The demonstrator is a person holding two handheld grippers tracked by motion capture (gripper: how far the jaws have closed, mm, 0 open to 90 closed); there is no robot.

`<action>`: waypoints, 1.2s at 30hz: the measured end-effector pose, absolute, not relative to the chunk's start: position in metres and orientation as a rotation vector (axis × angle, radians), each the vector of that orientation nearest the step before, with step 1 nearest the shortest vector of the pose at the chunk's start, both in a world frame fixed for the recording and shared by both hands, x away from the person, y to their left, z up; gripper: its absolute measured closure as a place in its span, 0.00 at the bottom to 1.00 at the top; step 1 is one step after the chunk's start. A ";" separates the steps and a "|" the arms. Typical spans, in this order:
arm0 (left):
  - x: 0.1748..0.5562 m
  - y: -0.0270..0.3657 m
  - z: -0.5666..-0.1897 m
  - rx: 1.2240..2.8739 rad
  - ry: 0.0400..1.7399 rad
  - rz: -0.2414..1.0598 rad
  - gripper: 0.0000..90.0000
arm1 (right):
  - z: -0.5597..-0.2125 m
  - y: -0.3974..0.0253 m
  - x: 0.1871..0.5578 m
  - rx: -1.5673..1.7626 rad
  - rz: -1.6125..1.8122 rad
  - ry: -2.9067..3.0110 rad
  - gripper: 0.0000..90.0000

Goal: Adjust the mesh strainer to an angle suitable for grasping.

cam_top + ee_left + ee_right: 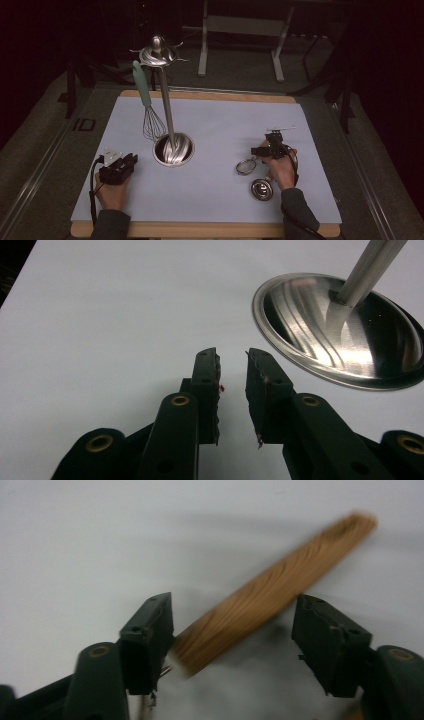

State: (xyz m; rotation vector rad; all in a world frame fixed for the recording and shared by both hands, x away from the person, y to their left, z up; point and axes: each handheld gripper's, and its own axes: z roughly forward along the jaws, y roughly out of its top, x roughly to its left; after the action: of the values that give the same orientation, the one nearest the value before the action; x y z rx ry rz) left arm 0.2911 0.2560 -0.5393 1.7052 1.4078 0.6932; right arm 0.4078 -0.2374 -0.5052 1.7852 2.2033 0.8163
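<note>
A steel utensil stand rises from a round base (pixel 173 149) (pixel 345 330) on a thin pole (pixel 166 105) to a hook-ringed top (pixel 159 52). A whisk with a teal handle (pixel 145 97) hangs from it. My left gripper (pixel 120 167) (pixel 231 354) rests on the white mat left of the base, jaws slightly apart with nothing between them. My right gripper (pixel 270 147) (pixel 232 630) is open around a blurred wooden handle (pixel 280 587), which lies slanted between the jaws, close against the left one. A small mesh strainer (pixel 245 166) lies just left of that hand.
A round shiny metal piece (pixel 262 189) lies on the mat (pixel 225 115) below the strainer, beside the right wrist. The wooden table edge (pixel 200 229) runs along the front. A white frame (pixel 240 30) stands on the dark floor behind the table.
</note>
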 end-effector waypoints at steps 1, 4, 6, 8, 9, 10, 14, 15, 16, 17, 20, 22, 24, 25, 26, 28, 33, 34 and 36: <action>0.291 0.256 -0.539 1.701 1.408 0.693 0.84 | -0.507 -0.230 0.409 1.780 0.828 2.258 0.44; 0.291 0.257 -0.539 1.698 1.406 0.691 0.84 | -0.511 -0.216 0.411 1.738 0.801 2.293 0.48; 0.291 0.257 -0.539 1.697 1.407 0.689 0.83 | -0.511 -0.209 0.412 1.717 0.809 2.317 0.52; 0.291 0.257 -0.539 1.697 1.408 0.687 0.83 | -0.510 -0.202 0.413 1.693 0.809 2.356 0.55; 0.291 0.257 -0.539 1.694 1.408 0.687 0.83 | -0.509 -0.198 0.413 1.677 0.803 2.376 0.57; 0.291 0.257 -0.539 1.694 1.409 0.686 0.83 | -0.509 -0.195 0.413 1.654 0.802 2.392 0.58; 0.291 0.258 -0.539 1.692 1.410 0.682 0.83 | -0.506 -0.184 0.412 1.552 0.792 2.460 0.68; 0.291 0.258 -0.539 1.692 1.411 0.683 0.83 | -0.505 -0.182 0.412 1.532 0.790 2.476 0.69; 0.291 0.258 -0.539 1.692 1.411 0.684 0.83 | -0.505 -0.180 0.412 1.514 0.790 2.491 0.70; 0.291 0.258 -0.539 1.692 1.411 0.684 0.83 | -0.505 -0.180 0.412 1.514 0.790 2.491 0.70; 0.291 0.258 -0.539 1.692 1.412 0.683 0.83 | -0.503 -0.175 0.411 1.466 0.783 2.541 0.72; 0.291 0.258 -0.539 1.691 1.412 0.683 0.83 | -0.501 -0.173 0.413 1.458 0.773 2.545 0.69; 0.291 0.258 -0.539 1.696 1.410 0.683 0.83 | -0.500 -0.173 0.414 1.459 0.777 2.544 0.68; 0.291 0.258 -0.539 1.696 1.410 0.683 0.83 | -0.496 -0.173 0.419 1.454 0.778 2.538 0.65; 0.291 0.258 -0.539 1.696 1.410 0.683 0.83 | -0.495 -0.172 0.420 1.457 0.772 2.535 0.64; 0.291 0.258 -0.539 1.696 1.410 0.682 0.83 | -0.493 -0.171 0.425 1.466 0.760 2.534 0.64; 0.291 0.258 -0.539 1.694 1.412 0.679 0.82 | -0.491 -0.169 0.436 1.497 0.685 2.553 0.69; 0.291 0.258 -0.539 1.694 1.411 0.678 0.82 | -0.491 -0.168 0.438 1.502 0.660 2.564 0.70; 0.291 0.258 -0.539 1.692 1.412 0.678 0.82 | -0.492 -0.167 0.441 1.535 0.609 2.593 0.70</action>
State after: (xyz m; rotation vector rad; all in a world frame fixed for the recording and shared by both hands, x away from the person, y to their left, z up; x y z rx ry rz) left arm 0.2912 0.2581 -0.5394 1.6924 1.4121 0.6778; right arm 0.4410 -0.1670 -0.4923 1.5355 2.5933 0.6091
